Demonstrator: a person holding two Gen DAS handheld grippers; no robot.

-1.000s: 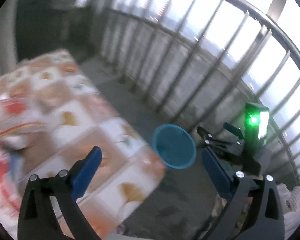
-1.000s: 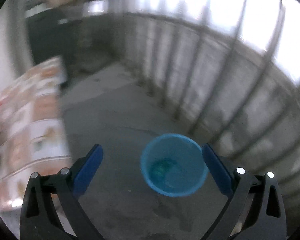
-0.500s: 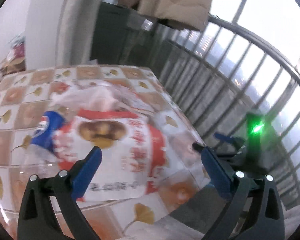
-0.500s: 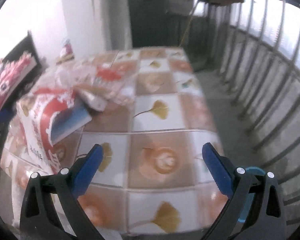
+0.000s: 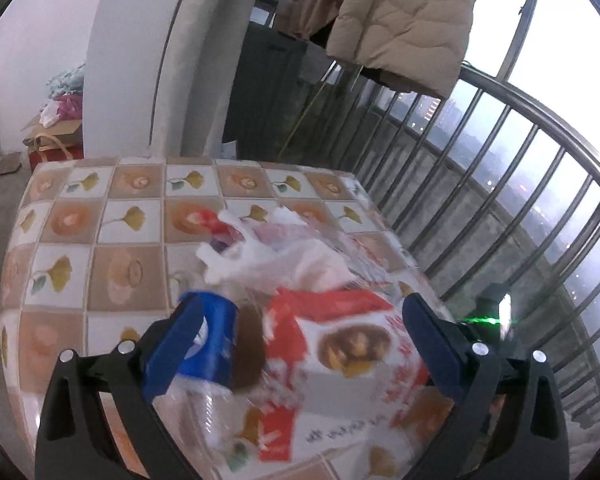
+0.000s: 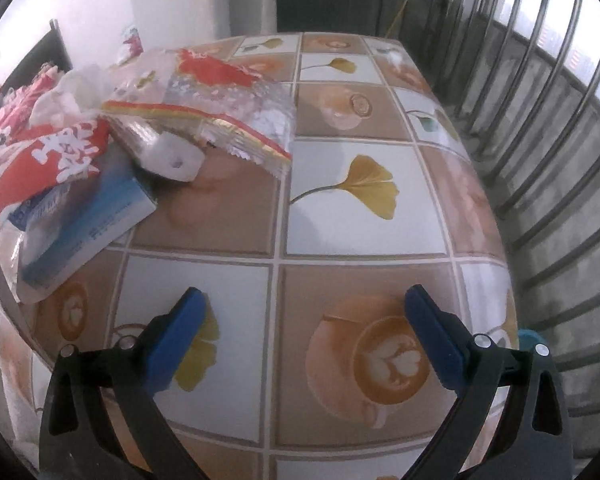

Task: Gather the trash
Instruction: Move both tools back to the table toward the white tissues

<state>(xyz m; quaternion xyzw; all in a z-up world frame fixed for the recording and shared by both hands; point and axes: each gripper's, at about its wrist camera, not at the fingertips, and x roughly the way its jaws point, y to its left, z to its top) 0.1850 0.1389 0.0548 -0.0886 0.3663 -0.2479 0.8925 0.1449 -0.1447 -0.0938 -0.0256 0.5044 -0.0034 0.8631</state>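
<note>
A heap of trash lies on a table with a tile-patterned cloth (image 5: 80,216) (image 6: 340,208). In the left wrist view my left gripper (image 5: 300,324) is open just over a red-and-white snack bag (image 5: 340,356), with a clear bottle with a blue label (image 5: 212,344) by its left finger and a white plastic bag (image 5: 284,248) beyond. In the right wrist view my right gripper (image 6: 302,324) is open over bare cloth; the heap sits to its far left: a blue-and-white box (image 6: 88,224), a red-and-white bag (image 6: 60,148), a clear crinkled wrapper (image 6: 228,96). A blue bin rim (image 6: 530,336) peeks past the table's right edge.
A metal balcony railing (image 5: 500,184) (image 6: 540,92) runs along the table's right side. A beige padded coat (image 5: 404,16) hangs above the far end. A grey pillar (image 5: 140,60) and a box of clutter (image 5: 56,136) stand at the back left.
Both grippers swung from the floor and blue bin up over the table. The left one has closed in on the red-and-white bag; the right has come lower over the cloth.
</note>
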